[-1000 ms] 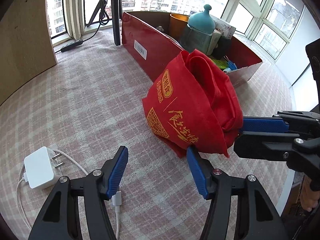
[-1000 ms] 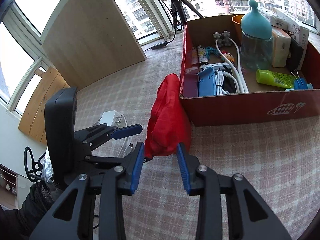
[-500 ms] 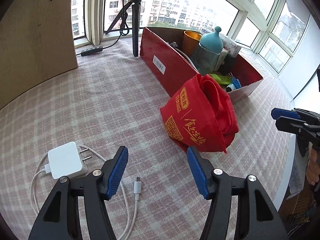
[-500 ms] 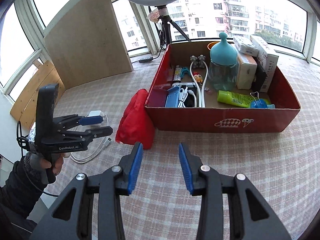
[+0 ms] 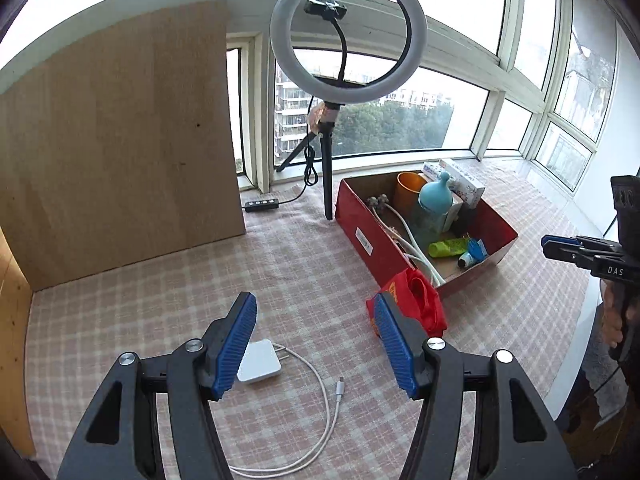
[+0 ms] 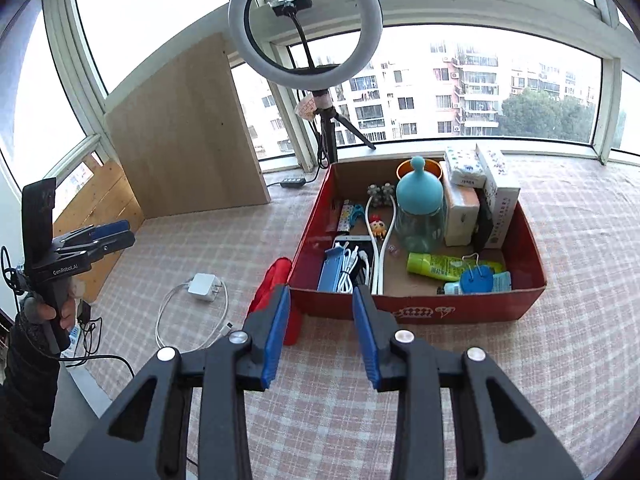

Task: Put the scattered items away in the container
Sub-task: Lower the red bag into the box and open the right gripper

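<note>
A red cardboard box (image 6: 416, 314) stands on the checked cloth, holding a teal-lidded jar (image 6: 420, 210), cables, a green tube and cartons; it also shows in the left wrist view (image 5: 362, 236). A red cloth bag (image 5: 420, 304) lies on the cloth against the box's near left corner, also in the right wrist view (image 6: 274, 280). A white charger (image 5: 258, 366) with its cable lies on the cloth, also in the right wrist view (image 6: 204, 286). My left gripper (image 5: 316, 344) is open and empty, raised above the charger. My right gripper (image 6: 320, 332) is open and empty, raised before the box.
A ring light on a tripod (image 5: 344, 48) stands behind the box, its black cord and switch (image 5: 262, 205) trailing on the cloth. A wooden board (image 5: 116, 140) leans at the left. Windows run along the back. The table edge lies at the right.
My right gripper let go of the red bag, which now lies beside the box. Both grippers pulled back and rose, so the whole table shows.
</note>
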Demonstrator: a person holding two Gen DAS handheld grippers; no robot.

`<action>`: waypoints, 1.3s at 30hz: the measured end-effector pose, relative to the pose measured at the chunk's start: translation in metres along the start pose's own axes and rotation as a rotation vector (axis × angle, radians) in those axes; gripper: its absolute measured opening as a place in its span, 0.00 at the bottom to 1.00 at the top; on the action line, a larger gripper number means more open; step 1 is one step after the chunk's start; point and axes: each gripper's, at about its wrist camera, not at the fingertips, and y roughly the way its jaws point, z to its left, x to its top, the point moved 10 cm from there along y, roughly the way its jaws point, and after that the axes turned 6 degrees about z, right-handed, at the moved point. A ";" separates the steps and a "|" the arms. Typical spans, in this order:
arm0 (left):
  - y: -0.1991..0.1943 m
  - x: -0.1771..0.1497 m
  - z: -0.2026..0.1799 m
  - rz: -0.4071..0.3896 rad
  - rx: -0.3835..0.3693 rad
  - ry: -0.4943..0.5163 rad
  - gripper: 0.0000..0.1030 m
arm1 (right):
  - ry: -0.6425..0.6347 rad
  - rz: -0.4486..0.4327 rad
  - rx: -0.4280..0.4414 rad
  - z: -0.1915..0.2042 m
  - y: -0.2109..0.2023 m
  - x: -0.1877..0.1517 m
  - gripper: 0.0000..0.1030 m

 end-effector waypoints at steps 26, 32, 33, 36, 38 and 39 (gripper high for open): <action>0.115 0.028 0.004 0.116 -0.136 -0.009 0.58 | -0.013 0.190 0.073 -0.067 0.123 0.101 0.16; 0.140 0.019 0.004 0.151 -0.151 -0.028 0.58 | -0.079 0.325 0.041 -0.068 0.173 0.085 0.16; 0.140 0.018 0.004 0.152 -0.152 -0.031 0.58 | -0.085 0.354 0.037 -0.067 0.182 0.081 0.14; 0.138 0.016 0.007 0.153 -0.153 -0.041 0.58 | -0.118 0.432 0.019 -0.060 0.207 0.067 0.09; 0.136 0.014 0.009 0.153 -0.153 -0.046 0.58 | -0.141 0.460 -0.007 -0.059 0.218 0.063 0.07; 0.135 0.013 0.010 0.153 -0.152 -0.049 0.58 | -0.140 0.472 -0.011 -0.059 0.223 0.063 0.07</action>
